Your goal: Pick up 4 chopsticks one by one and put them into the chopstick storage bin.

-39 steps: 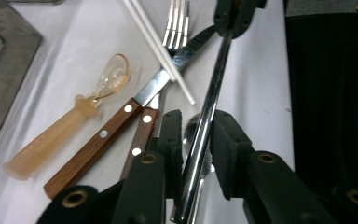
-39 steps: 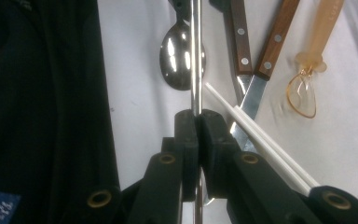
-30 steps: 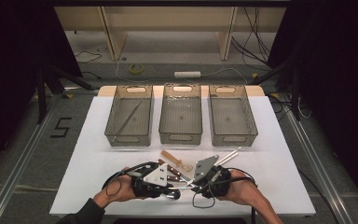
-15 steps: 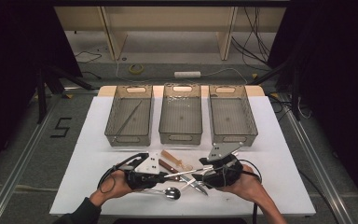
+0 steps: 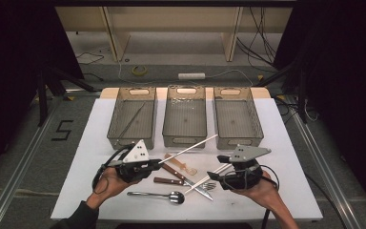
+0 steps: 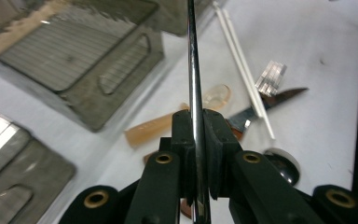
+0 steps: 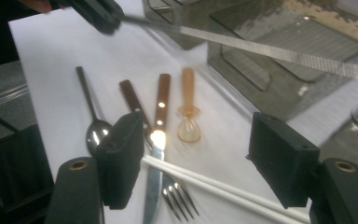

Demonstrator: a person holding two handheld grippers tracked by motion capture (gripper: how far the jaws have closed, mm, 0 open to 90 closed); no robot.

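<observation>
My left gripper [image 5: 156, 164] is shut on one end of a thin metal chopstick [image 5: 190, 148], which slants up to the right toward the bins. In the left gripper view the chopstick [image 6: 192, 70] runs straight up from between the closed pads [image 6: 214, 135]. My right gripper [image 5: 215, 174] hovers low over the cutlery at the right. Its jaws have just been opening and now stand wide, with nothing held between them [image 7: 200, 163]. The right gripper view shows the metal chopstick [image 7: 261, 46] crossing the top, with the left gripper [image 7: 98, 11] on it.
On the white table [image 5: 290, 157] lie two white chopsticks [image 7: 205, 186], a fork [image 7: 179, 200], two brown-handled knives [image 5: 171, 171], a metal spoon [image 5: 157, 194] and an amber plastic spoon [image 5: 181, 164]. Behind them stand three mesh bins, left [image 5: 124, 140], middle [image 5: 183, 140] and right [image 5: 238, 140]; the left one holds a thin rod.
The two hands have drawn apart from the table's middle. The right jaws opened and came off the metal chopstick, which stays in the left gripper and is raised.
</observation>
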